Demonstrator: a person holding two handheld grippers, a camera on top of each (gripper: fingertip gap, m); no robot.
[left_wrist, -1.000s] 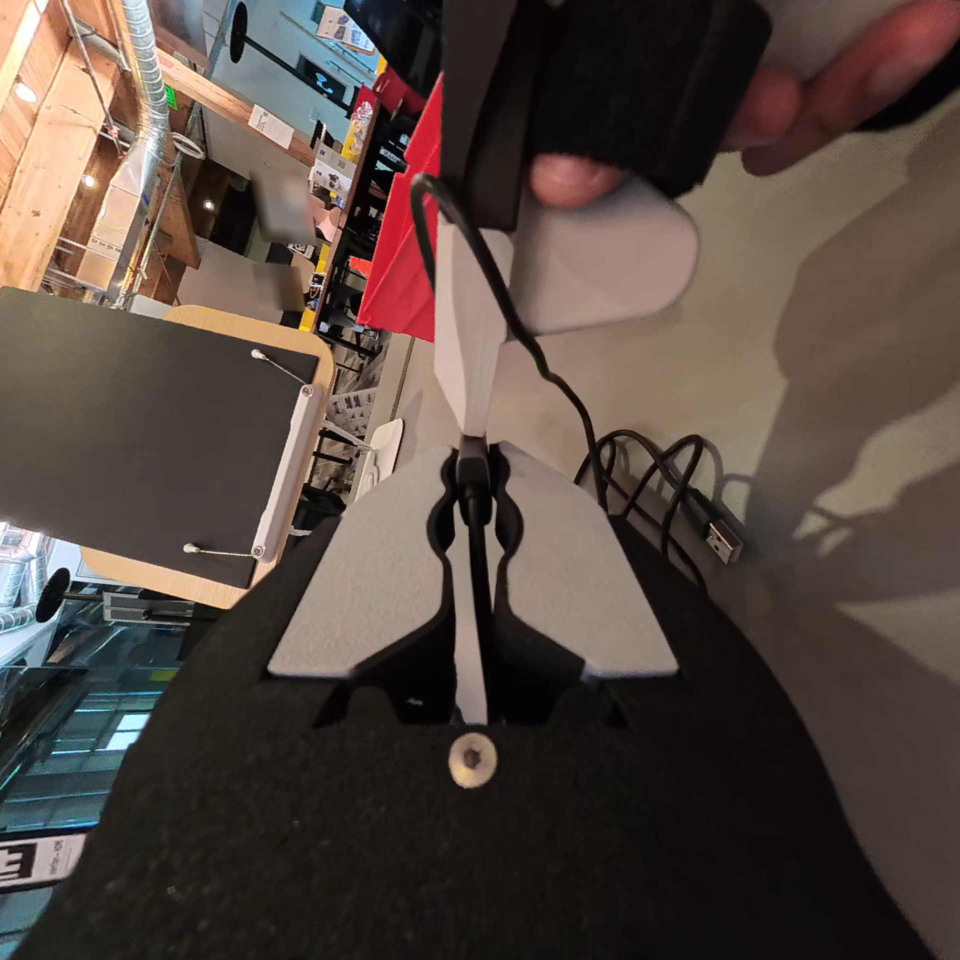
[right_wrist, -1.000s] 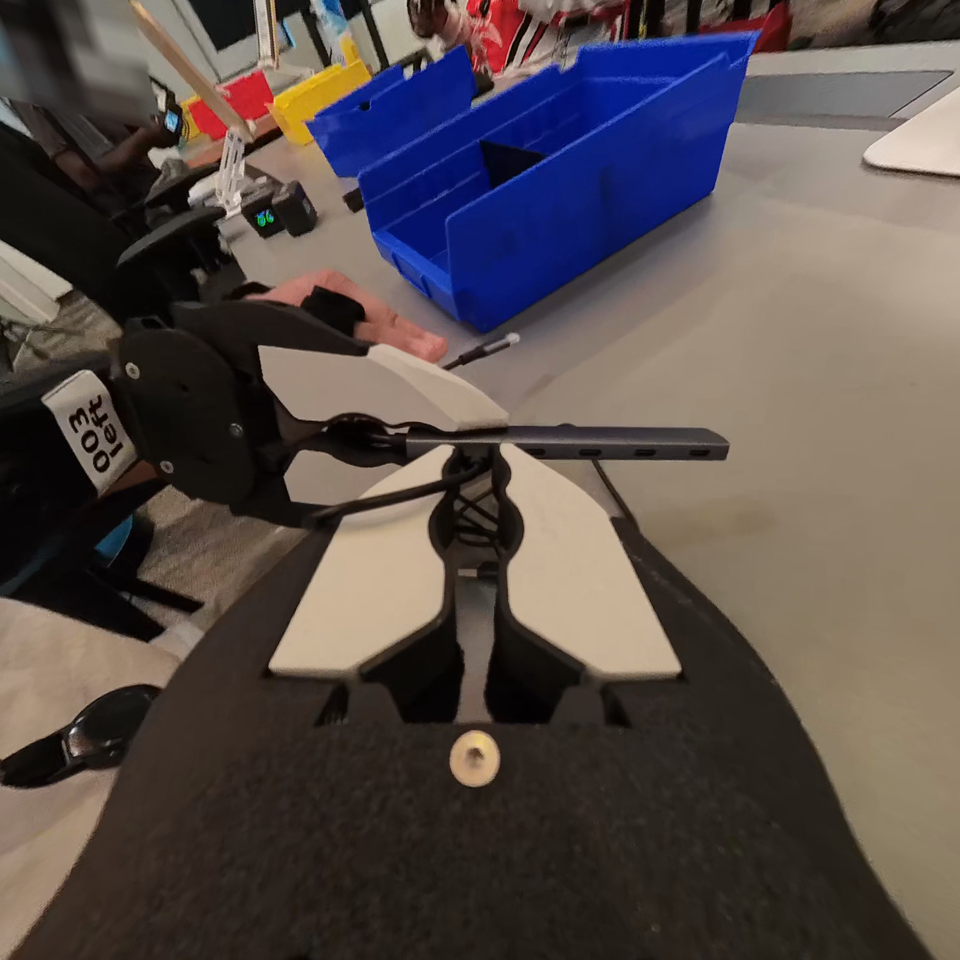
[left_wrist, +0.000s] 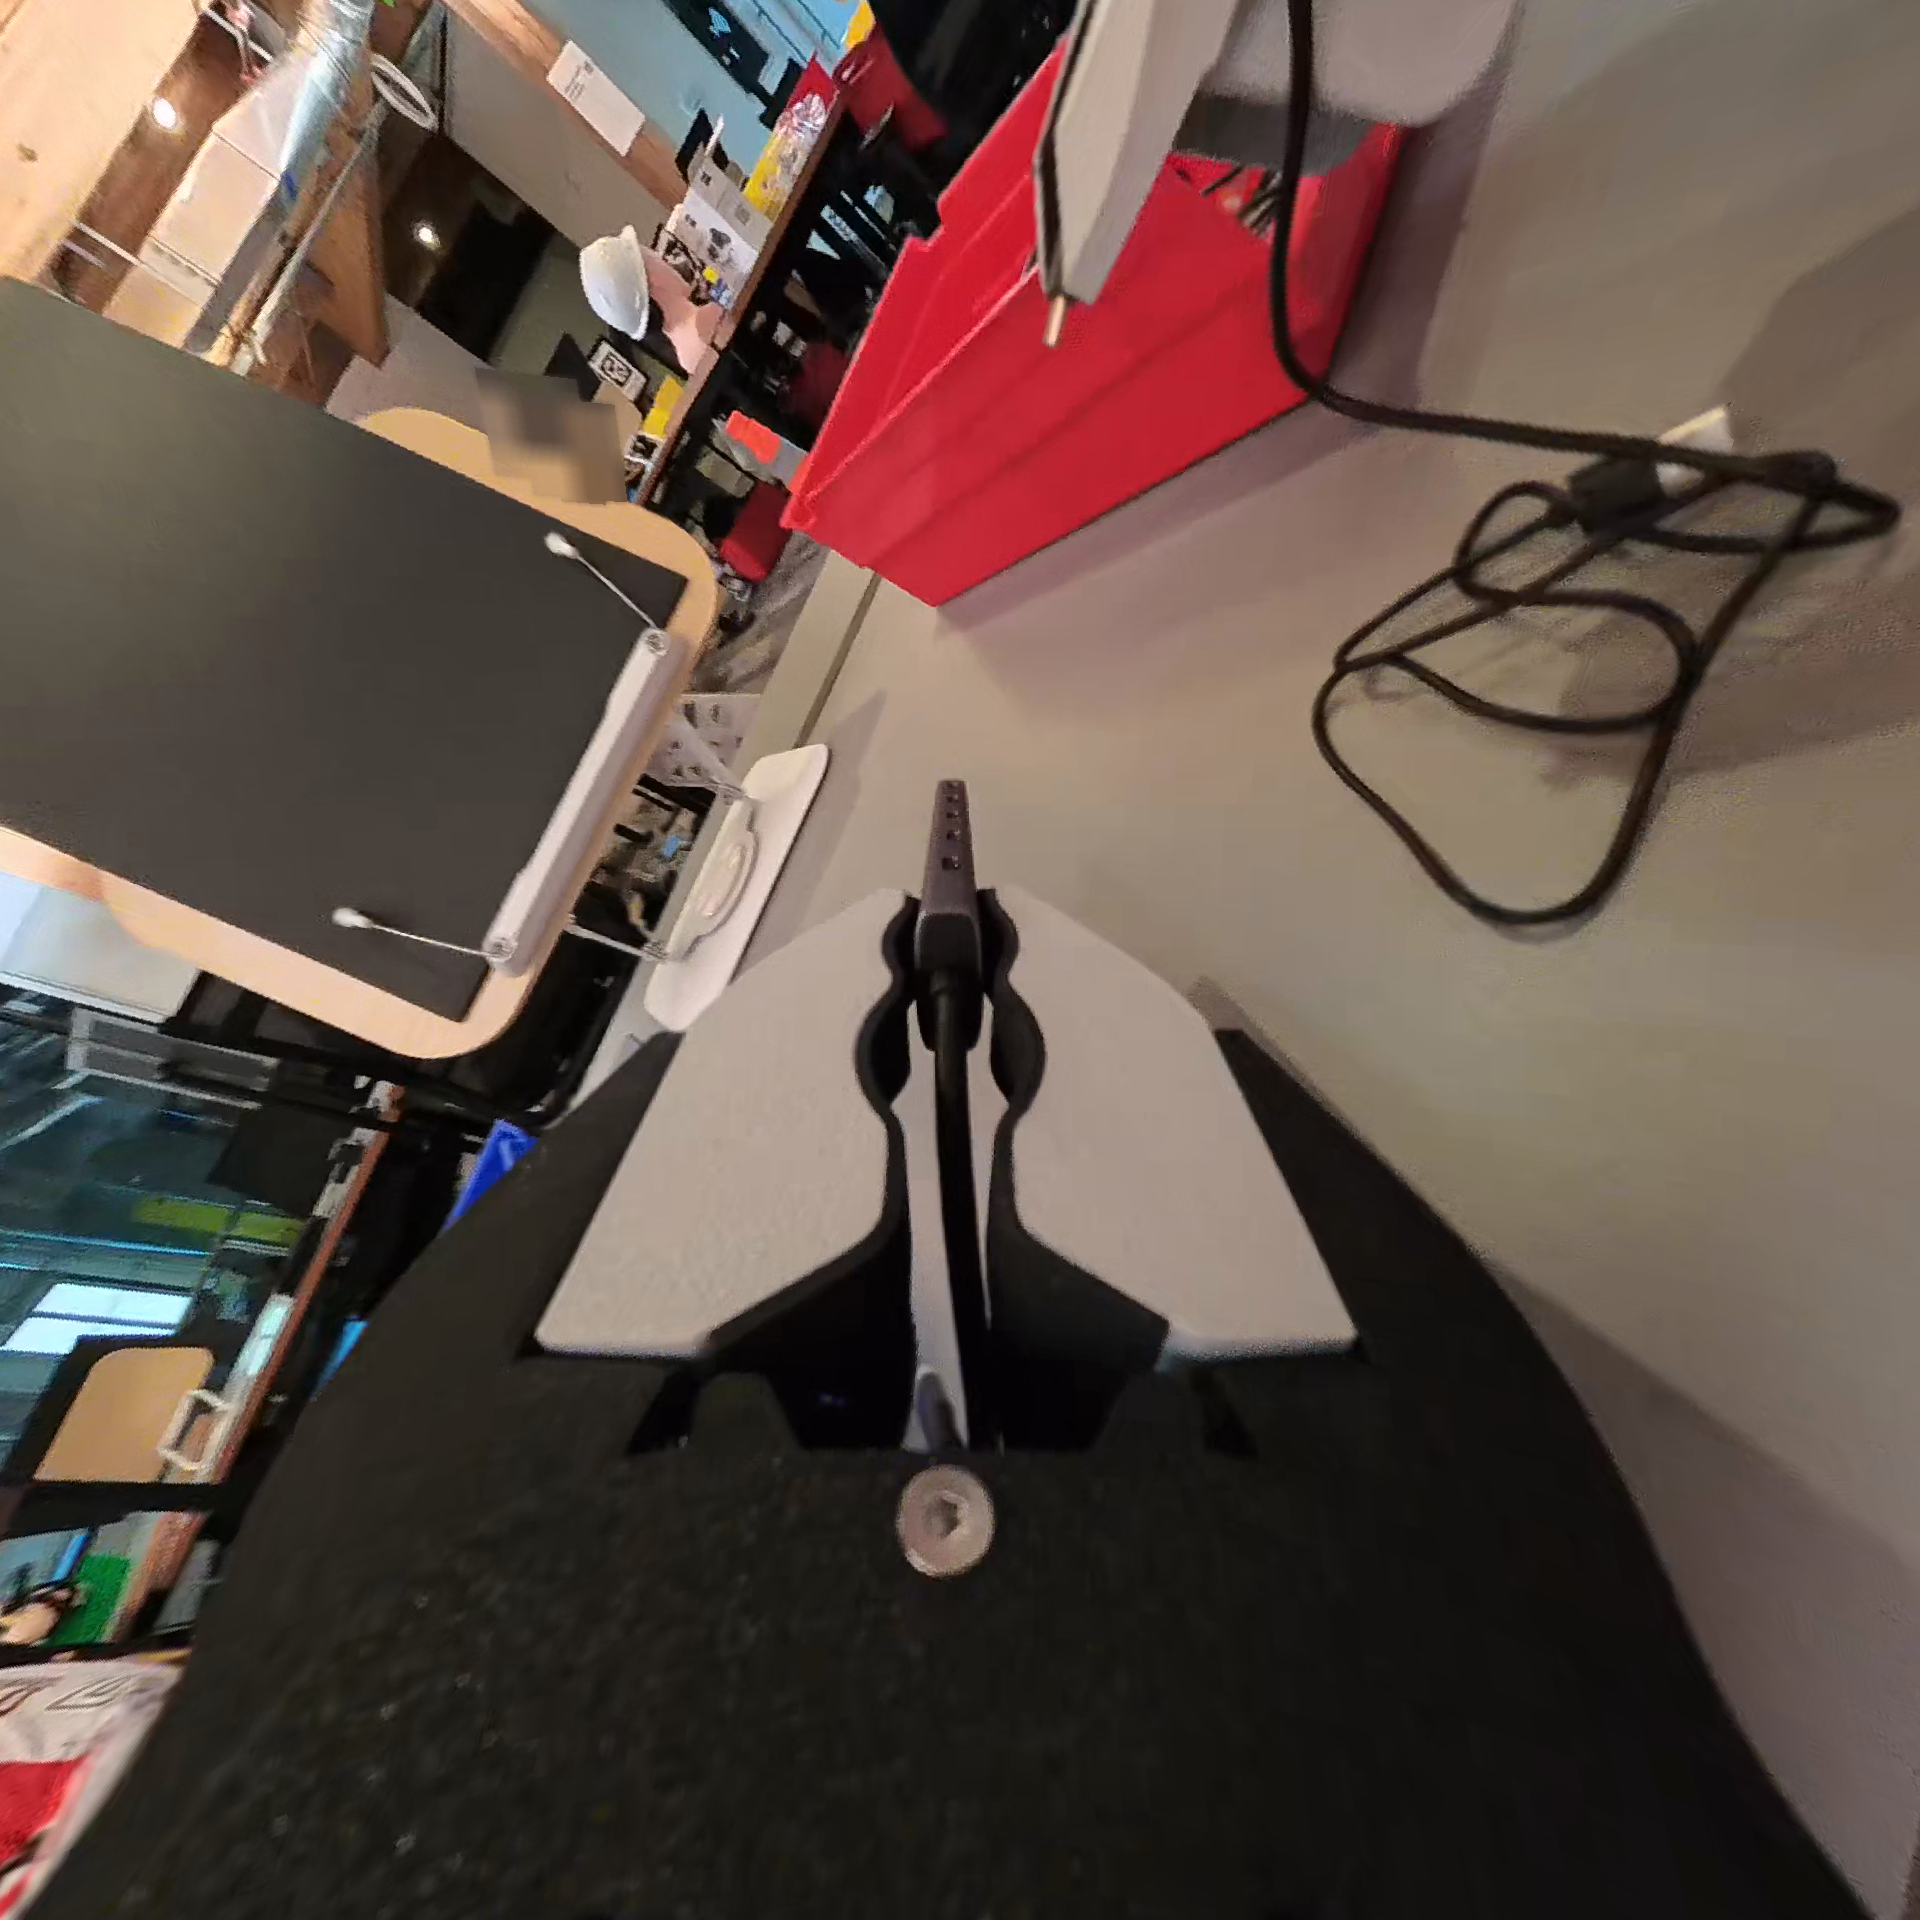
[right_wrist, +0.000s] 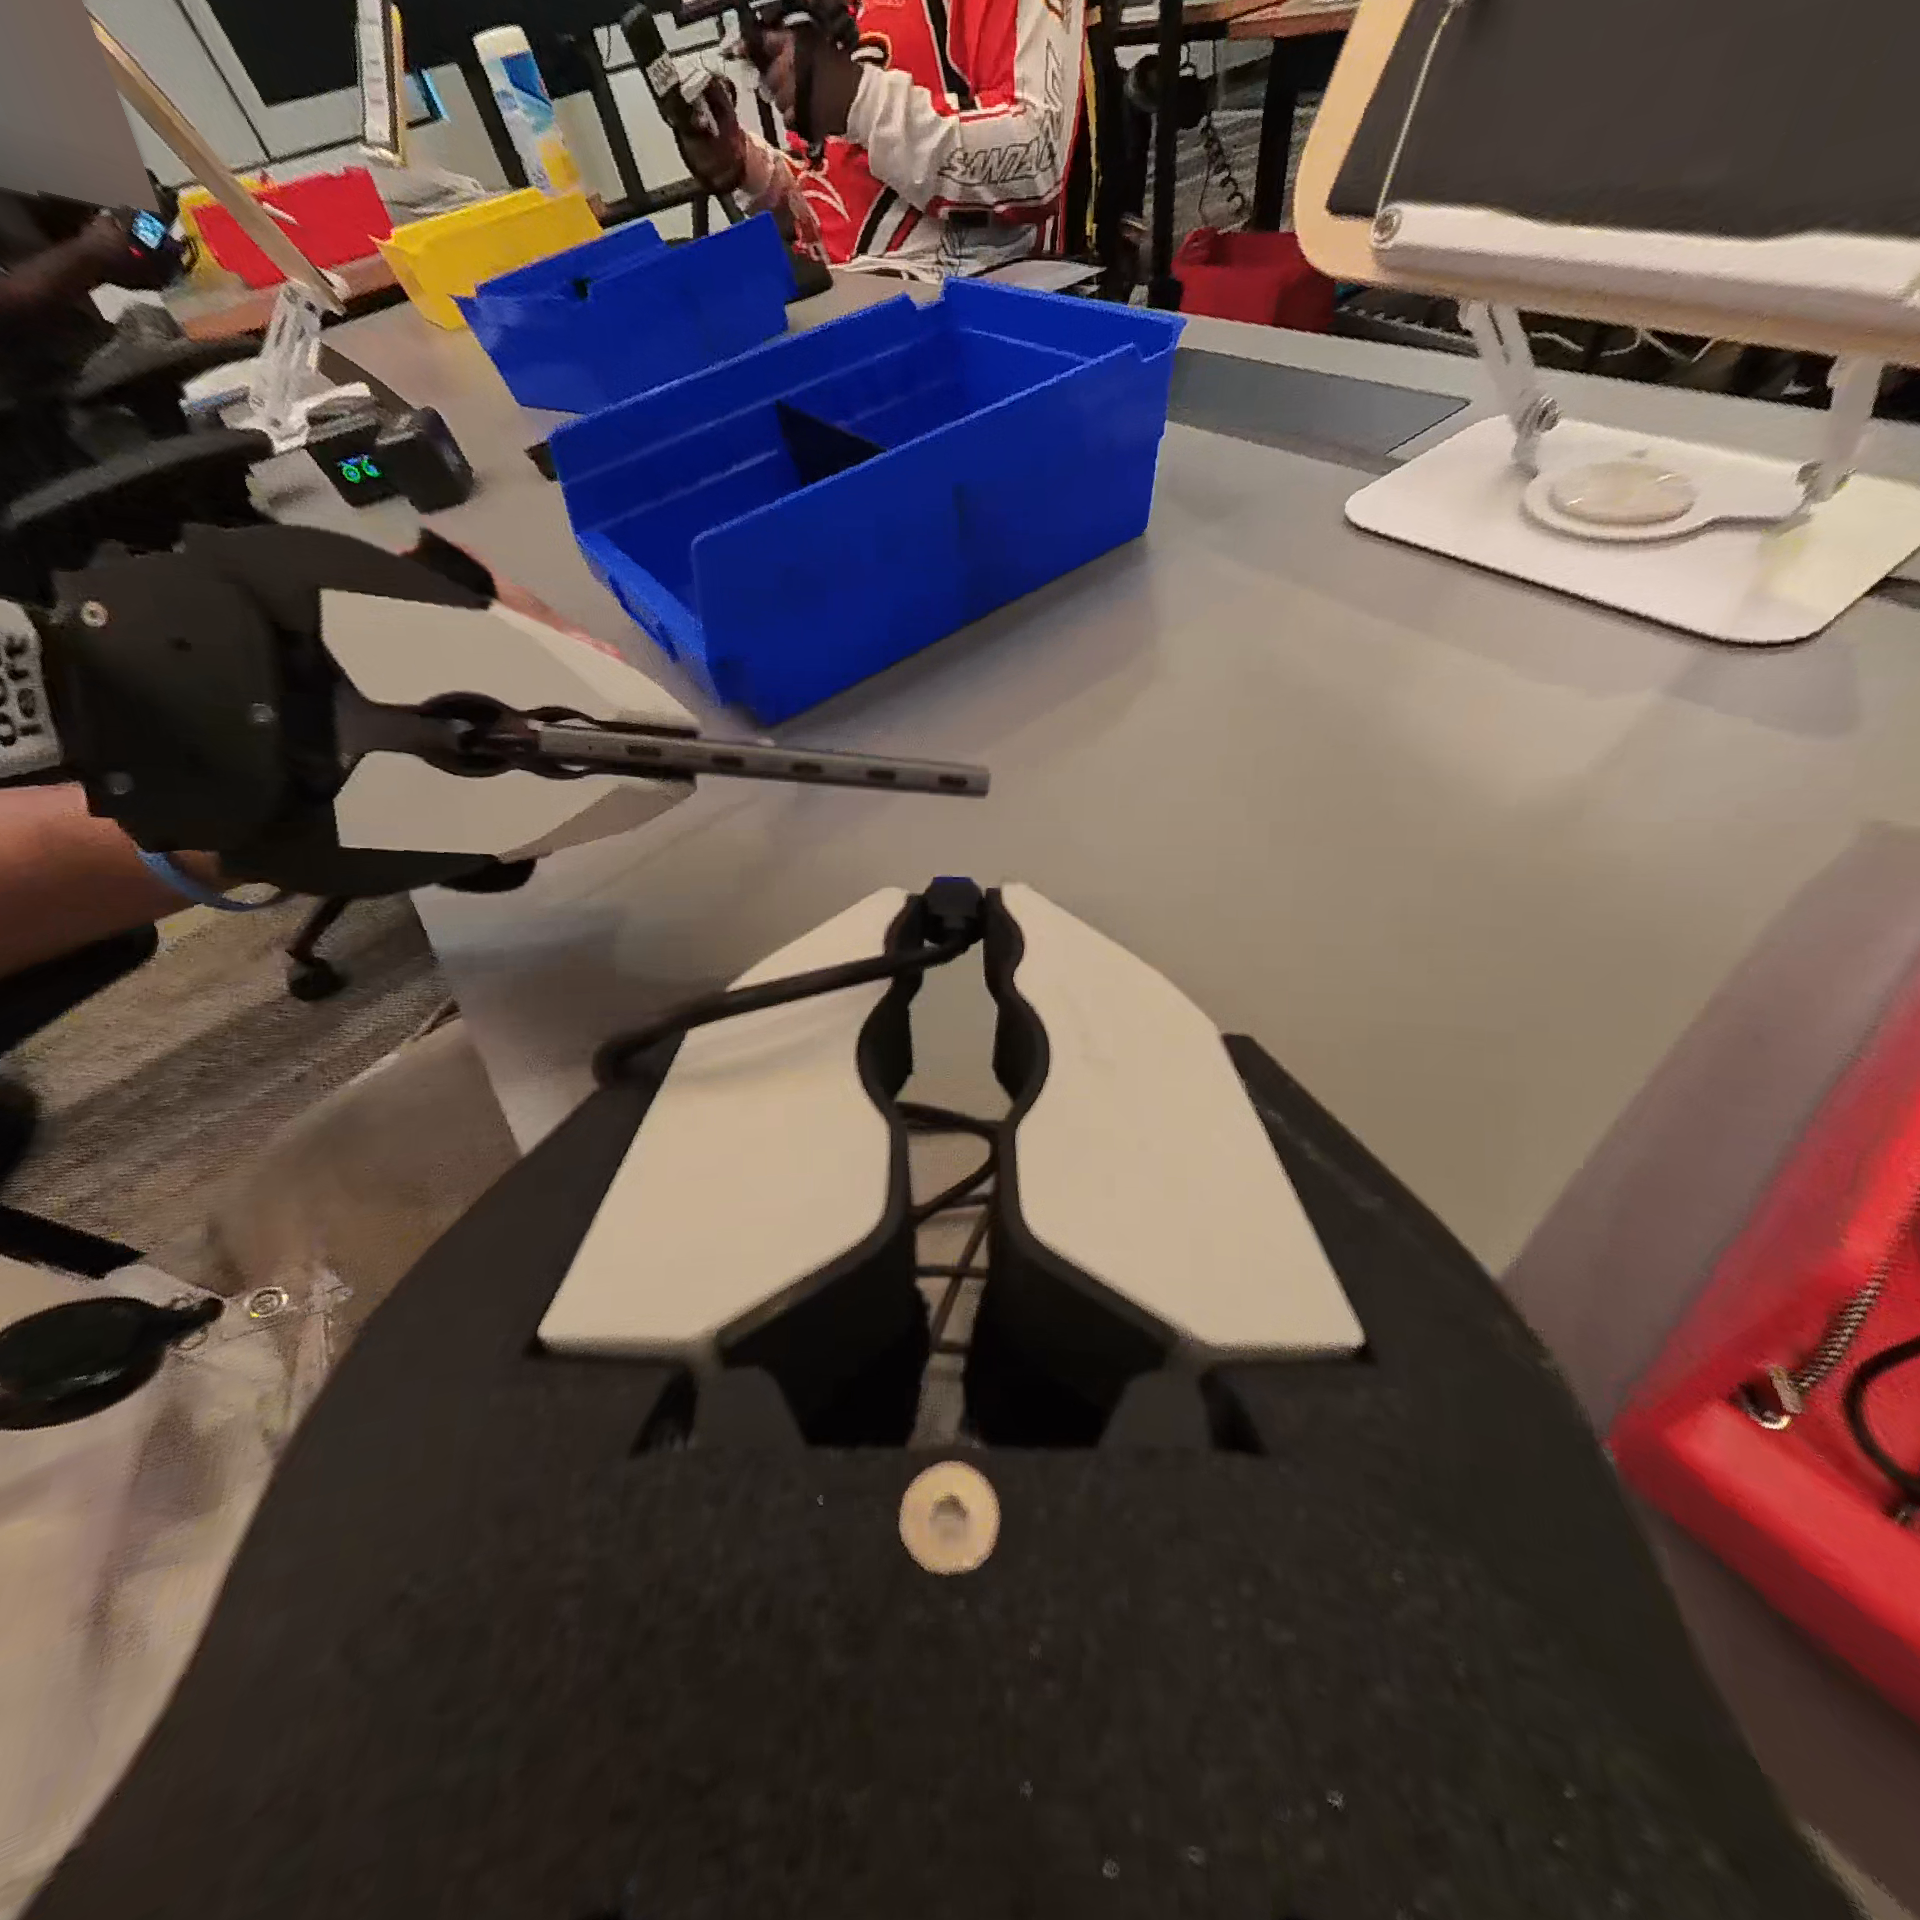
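Note:
My left gripper (left_wrist: 951, 909) is shut on the near end of a slim dark grey hub bar (left_wrist: 953, 831) with a row of ports. The bar's short black lead runs back between the fingers. In the right wrist view the left gripper (right_wrist: 665, 764) holds the bar (right_wrist: 831, 771) level above the grey table, left of centre. My right gripper (right_wrist: 951, 920) is shut on a black cable plug (right_wrist: 951, 891). In the left wrist view the right gripper (left_wrist: 1081, 270) hangs at the top with the plug's metal tip (left_wrist: 1054, 320) sticking out, well apart from the bar. Its black cable (left_wrist: 1538, 686) lies coiled on the table.
A blue divided bin (right_wrist: 883, 540) stands beyond the bar. A red bin (left_wrist: 1039, 416) sits at the table's far side and shows at the right wrist view's right edge (right_wrist: 1787, 1455). A stand with a white base (right_wrist: 1621, 551) holds a dark panel (left_wrist: 312, 675). A person in a red and white top (right_wrist: 956, 125) stands behind. There is about 12 centimetres between the tips of the two grippers.
The two grippers have drawn apart. The bar lay right across my right fingertips; now it is off to the left and farther away. Both stay shut.

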